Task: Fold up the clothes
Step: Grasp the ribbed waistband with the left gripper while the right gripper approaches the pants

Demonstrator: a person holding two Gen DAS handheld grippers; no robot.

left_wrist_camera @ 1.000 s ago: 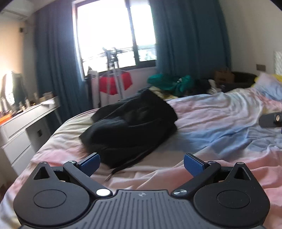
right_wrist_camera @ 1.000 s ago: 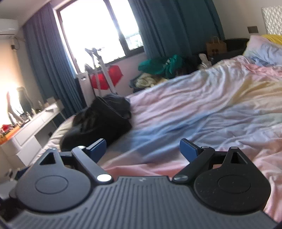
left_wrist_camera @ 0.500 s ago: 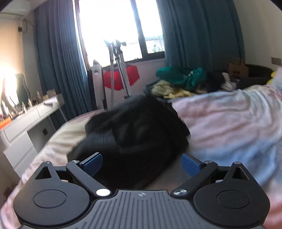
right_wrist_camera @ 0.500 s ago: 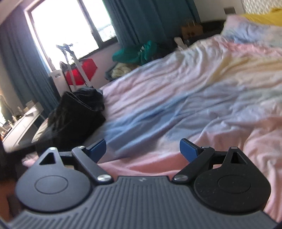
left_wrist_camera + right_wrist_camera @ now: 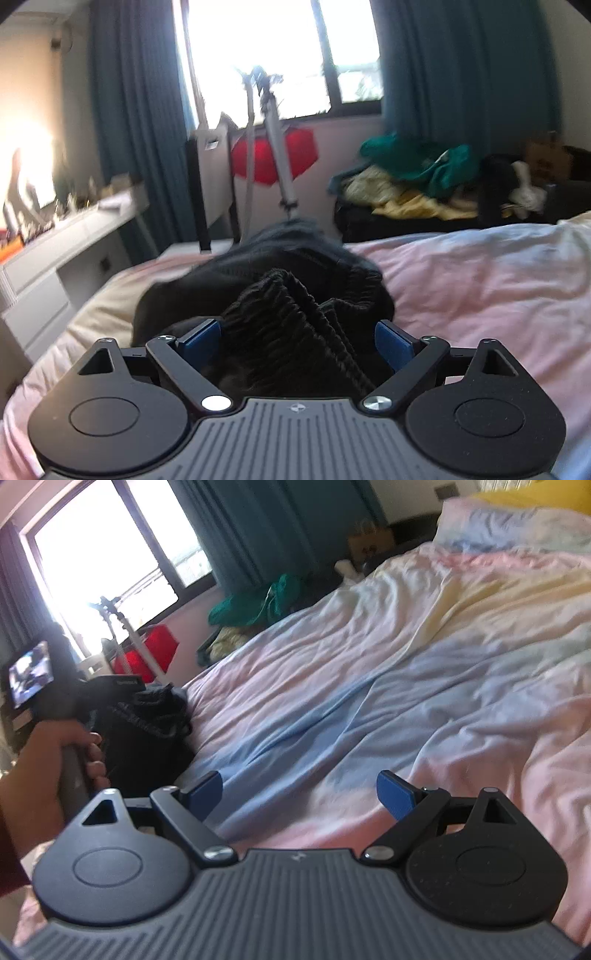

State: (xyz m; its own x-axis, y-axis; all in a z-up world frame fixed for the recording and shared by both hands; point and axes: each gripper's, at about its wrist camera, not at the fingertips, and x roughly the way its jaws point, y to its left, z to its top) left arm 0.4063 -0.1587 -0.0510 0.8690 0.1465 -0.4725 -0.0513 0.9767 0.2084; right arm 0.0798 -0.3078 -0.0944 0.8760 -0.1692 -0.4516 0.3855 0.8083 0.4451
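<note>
A crumpled black garment (image 5: pixel 280 291) with a ribbed elastic band lies on the bed near its foot. My left gripper (image 5: pixel 297 341) is open, and the ribbed band sits between its blue fingertips (image 5: pixel 201 338). The garment also shows in the right wrist view (image 5: pixel 147 727) at the left, beside the hand that holds the left gripper. My right gripper (image 5: pixel 301 795) is open and empty over the pink and blue bedsheet (image 5: pixel 388 686), to the right of the garment.
A white dresser (image 5: pixel 55 258) stands left of the bed. A red item on a metal stand (image 5: pixel 275 157) is under the window. A pile of green and yellow clothes (image 5: pixel 410 177) lies beyond the bed's far side. Pillows (image 5: pixel 517 520) are at the head.
My left gripper has moved forward onto the black garment, whose ribbed band now lies between its fingers. My right gripper has swung right and tilted over the sheet.
</note>
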